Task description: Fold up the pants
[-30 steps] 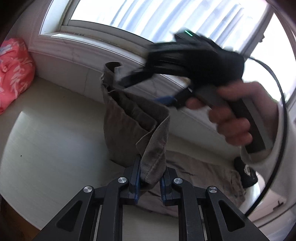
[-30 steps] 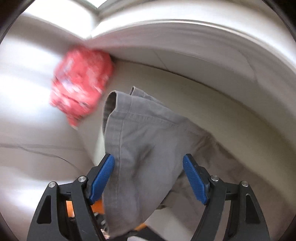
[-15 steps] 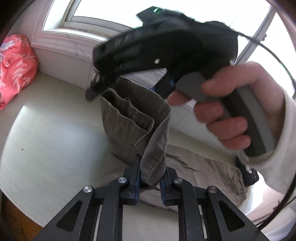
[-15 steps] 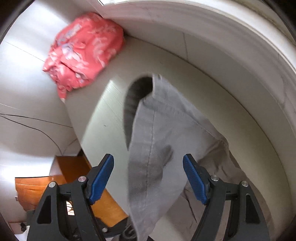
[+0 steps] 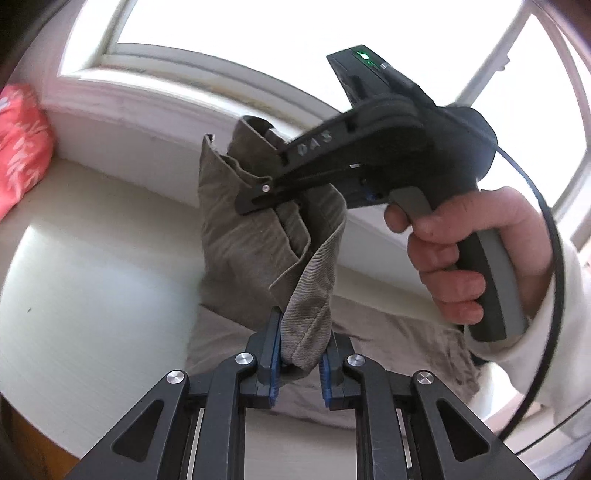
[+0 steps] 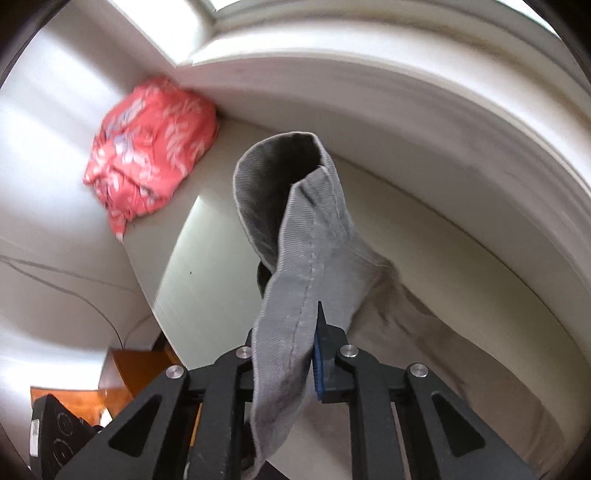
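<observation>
Pants (image 5: 258, 236) up off the ledge at one end, and that's the picture right now: grey-brown cloth lifted in a bunch at its hemmed edge, while the rest of the garment trails down and lies spread along the pale ledge (image 5: 92, 295) under the window. Left gripper (image 5: 301, 360) has its blue pads clamped tight on a fold of the hem, cloth bulging up between them. Over from the right comes the right gripper (image 5: 258, 195), seen side-on in the left camera, its black fingers reaching into the raised bunch of fabric higher up. Its own camera gives the close look: the right gripper (image 6: 295, 354) is closing its jaws, and a seamed strip of the pants (image 6: 295, 258) runs straight down between them, the blue pad on the right pressed against the cloth, the left pad hidden behind it. Above that pinch the hem loops open like a tube mouth. A bare hand (image 5: 465, 247) in a white sleeve (image 5: 546, 350) wraps the right tool's grey handle, a black cable (image 5: 546, 221) arcing behind it. Off in the far corner of the ledge, well apart from the pants, sits a crumpled red patterned cloth (image 6: 147, 155). Bright window (image 5: 258, 33) behind it all, white sill (image 6: 406, 85) curving over the ledge.
</observation>
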### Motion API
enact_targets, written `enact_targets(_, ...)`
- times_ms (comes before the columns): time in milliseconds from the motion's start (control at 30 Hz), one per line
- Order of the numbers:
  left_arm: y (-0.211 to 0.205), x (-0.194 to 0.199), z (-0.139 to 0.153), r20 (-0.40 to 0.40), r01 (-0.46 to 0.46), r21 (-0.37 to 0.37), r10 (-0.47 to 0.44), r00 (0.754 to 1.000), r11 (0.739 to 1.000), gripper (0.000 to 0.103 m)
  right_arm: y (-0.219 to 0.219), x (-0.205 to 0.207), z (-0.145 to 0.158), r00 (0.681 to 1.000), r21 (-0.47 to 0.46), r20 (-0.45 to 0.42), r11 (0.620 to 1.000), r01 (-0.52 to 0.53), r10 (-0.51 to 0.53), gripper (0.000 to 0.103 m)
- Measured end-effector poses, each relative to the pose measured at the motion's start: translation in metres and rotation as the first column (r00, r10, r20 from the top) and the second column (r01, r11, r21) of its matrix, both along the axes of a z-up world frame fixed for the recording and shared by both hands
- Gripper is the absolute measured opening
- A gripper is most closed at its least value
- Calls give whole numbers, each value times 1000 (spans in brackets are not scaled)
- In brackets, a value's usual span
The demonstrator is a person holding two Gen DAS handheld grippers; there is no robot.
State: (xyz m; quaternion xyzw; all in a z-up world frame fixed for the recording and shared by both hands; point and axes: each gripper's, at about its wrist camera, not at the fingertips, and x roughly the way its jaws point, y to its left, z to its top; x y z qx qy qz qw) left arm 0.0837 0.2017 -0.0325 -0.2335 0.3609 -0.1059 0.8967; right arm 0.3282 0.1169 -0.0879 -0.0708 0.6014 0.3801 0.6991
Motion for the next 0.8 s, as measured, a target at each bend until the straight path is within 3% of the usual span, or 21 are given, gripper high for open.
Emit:
enact_targets(167,-42,11,6,22,115,-7,-115,993,993,16,-69,4,8,989,39,0,989,146,-146,9)
enact_targets(333,-104,20,1,14,252,-2,-252,968,968,16,-146,1,1,963,38,-26,962,271,-270,9)
enact_targets(567,-176,22,-32,-49,393,9,-392,919,920,16,-238,-7,-41,915,25,-140,923,385,-378,8)
enact_targets(800,-224,28,-78,-152,456,11,-449,881,890,16,-278,-13,-91,888,-10,-237,915,404,-395,9)
